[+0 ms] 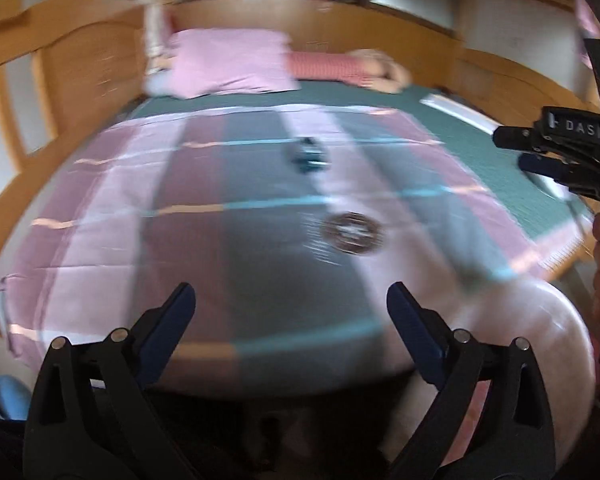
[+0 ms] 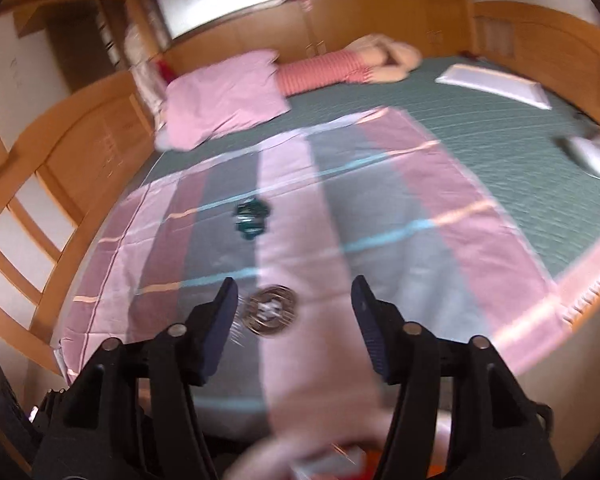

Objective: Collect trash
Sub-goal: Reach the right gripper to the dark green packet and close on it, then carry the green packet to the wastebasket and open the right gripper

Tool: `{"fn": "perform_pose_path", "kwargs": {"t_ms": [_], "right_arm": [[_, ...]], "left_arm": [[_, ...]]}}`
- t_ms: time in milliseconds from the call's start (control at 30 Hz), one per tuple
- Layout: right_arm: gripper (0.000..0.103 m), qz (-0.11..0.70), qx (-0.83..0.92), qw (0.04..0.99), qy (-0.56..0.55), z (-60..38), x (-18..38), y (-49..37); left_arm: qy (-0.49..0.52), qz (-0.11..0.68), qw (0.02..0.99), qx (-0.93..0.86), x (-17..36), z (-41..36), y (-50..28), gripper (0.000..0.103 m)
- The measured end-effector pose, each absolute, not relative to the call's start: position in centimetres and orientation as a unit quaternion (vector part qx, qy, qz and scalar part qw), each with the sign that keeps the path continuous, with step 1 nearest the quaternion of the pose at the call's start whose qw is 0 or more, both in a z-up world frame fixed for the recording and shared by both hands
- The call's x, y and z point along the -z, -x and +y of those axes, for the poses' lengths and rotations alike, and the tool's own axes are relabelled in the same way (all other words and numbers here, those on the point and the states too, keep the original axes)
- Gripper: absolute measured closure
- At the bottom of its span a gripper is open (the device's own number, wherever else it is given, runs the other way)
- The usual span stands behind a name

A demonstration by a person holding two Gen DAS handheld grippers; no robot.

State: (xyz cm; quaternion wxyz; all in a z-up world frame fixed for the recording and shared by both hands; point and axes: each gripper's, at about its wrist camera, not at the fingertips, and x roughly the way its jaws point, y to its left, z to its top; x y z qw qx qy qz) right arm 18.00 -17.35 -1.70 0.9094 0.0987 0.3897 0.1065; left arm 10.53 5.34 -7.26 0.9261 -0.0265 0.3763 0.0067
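Two pieces of trash lie on a striped pink and grey sheet (image 1: 188, 216) on the bed. A round brown and silver wrapper (image 1: 352, 233) lies near me, and it also shows in the right wrist view (image 2: 271, 310). A crumpled dark teal wrapper (image 1: 309, 156) lies farther back, and it also shows in the right wrist view (image 2: 252, 216). My left gripper (image 1: 291, 300) is open and empty above the sheet's near edge. My right gripper (image 2: 295, 292) is open, just above the round wrapper, which lies near its left finger. The right gripper also shows at the right of the left wrist view (image 1: 516, 148).
A pink pillow (image 2: 224, 100) and a red striped pillow (image 2: 320, 68) lie at the head of the green bed cover (image 2: 500, 128). A white flat packet (image 2: 496, 84) and a white object (image 2: 592, 152) lie at the right. Wooden cabinets (image 2: 60, 152) surround the bed.
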Motion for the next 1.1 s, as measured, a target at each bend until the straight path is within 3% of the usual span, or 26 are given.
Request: {"fn": "perform_pose_path", "kwargs": {"t_ms": [200,300,433,700,933,1100], "right_arm": [[0.044,0.433,-0.119,0.892,-0.062,-9.4,6.2,-28.4],[0.044,0.452,-0.111,0.883,-0.069,-7.6,8.4,-32.6],[0.040,0.475,-0.087,0.870,-0.104,-5.9,10.9,-38.5],[0.039,0.504,-0.060,0.854,-0.114,-3.7,15.3,-44.0],[0.069,0.496,-0.108,0.860,-0.042,-1.1,14.3,-41.5],[0.071,0.478,-0.124,0.869,-0.027,-2.1,10.7,-37.2]], "left_arm": [[0.071,0.400,0.911,-0.070,9.1,11.2,-15.4,0.007],[0.154,0.408,0.895,-0.088,10.4,14.1,-15.9,0.006],[0.183,0.415,0.887,-0.090,11.6,15.1,-16.4,0.005],[0.251,0.451,0.849,-0.114,14.1,16.9,-17.2,0.005],[0.242,0.456,0.849,-0.110,14.2,15.7,-17.3,0.005],[0.224,0.447,0.859,-0.109,13.6,15.2,-16.9,0.005]]}}
